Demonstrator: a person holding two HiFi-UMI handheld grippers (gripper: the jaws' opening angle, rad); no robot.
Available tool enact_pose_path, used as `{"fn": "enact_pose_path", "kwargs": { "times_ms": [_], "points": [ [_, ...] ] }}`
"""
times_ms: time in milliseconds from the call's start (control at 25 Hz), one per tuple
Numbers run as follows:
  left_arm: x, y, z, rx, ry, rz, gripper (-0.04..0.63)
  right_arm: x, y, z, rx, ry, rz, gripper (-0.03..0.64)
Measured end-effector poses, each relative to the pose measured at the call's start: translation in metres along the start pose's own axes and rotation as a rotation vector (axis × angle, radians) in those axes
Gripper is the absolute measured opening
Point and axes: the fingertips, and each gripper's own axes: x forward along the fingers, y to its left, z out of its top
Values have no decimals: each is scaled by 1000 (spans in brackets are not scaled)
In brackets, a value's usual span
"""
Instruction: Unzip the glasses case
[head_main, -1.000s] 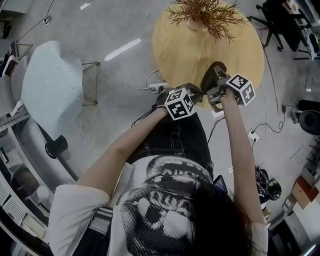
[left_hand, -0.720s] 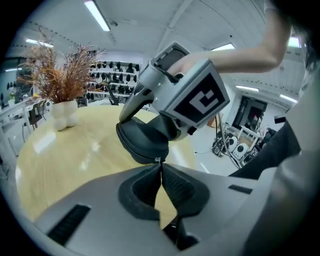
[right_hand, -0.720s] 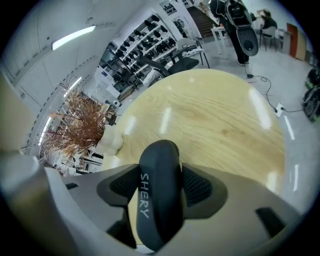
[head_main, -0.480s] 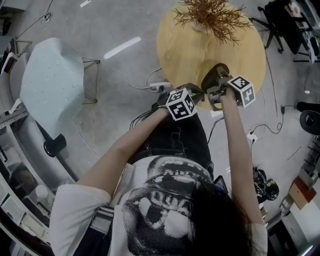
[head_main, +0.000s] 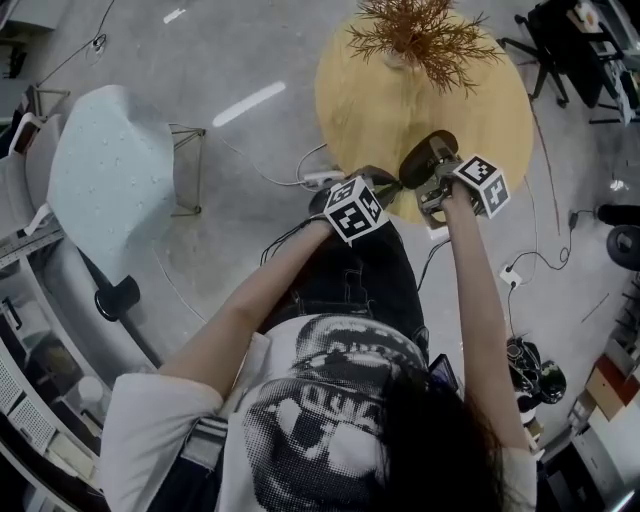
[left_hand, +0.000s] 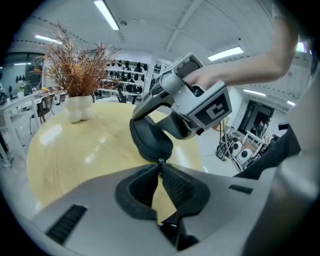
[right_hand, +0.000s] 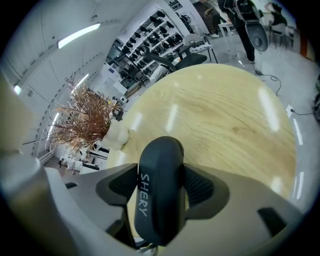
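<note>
A dark oval glasses case (right_hand: 159, 187) with white lettering stands on end between my right gripper's (right_hand: 160, 192) pads, which are shut on its two sides. In the head view the case (head_main: 424, 157) hangs over the near edge of the round wooden table (head_main: 400, 105). My left gripper (left_hand: 160, 164) comes at the case (left_hand: 150, 141) from the left. Its fingertips are pinched together on the small metal zipper pull (left_hand: 160, 161) at the case's lower end. Whether the zip is parted cannot be told.
A white vase with dry brown branches (head_main: 415, 35) stands at the table's far side. On the floor lie a white power strip (head_main: 320, 178) and cables. A pale chair (head_main: 105, 175) stands at the left, and office chairs and clutter at the right.
Both grippers keep their hold on the case at the table's near edge. Only the head view has shifted a little.
</note>
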Motion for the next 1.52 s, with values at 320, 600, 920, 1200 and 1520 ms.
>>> {"fn": "enact_pose_path", "kwargs": {
  "times_ms": [320, 600, 920, 1200, 1520],
  "points": [
    [-27, 9, -7, -10, 11, 18, 17, -8, 16, -4, -279, 33, 1, 294],
    [-57, 21, -5, -75, -18, 72, 17, -35, 27, -17, -469, 38, 60, 277],
    [-76, 23, 4, -106, -47, 115, 17, -64, 35, -51, -556, 48, 179, 234],
    [-84, 10, 20, -101, -80, 125, 17, -99, 47, -76, -619, 37, 296, 212],
    [-95, -21, 38, -78, -115, 154, 17, -144, 33, -96, -658, 22, 364, 199]
  ]
}}
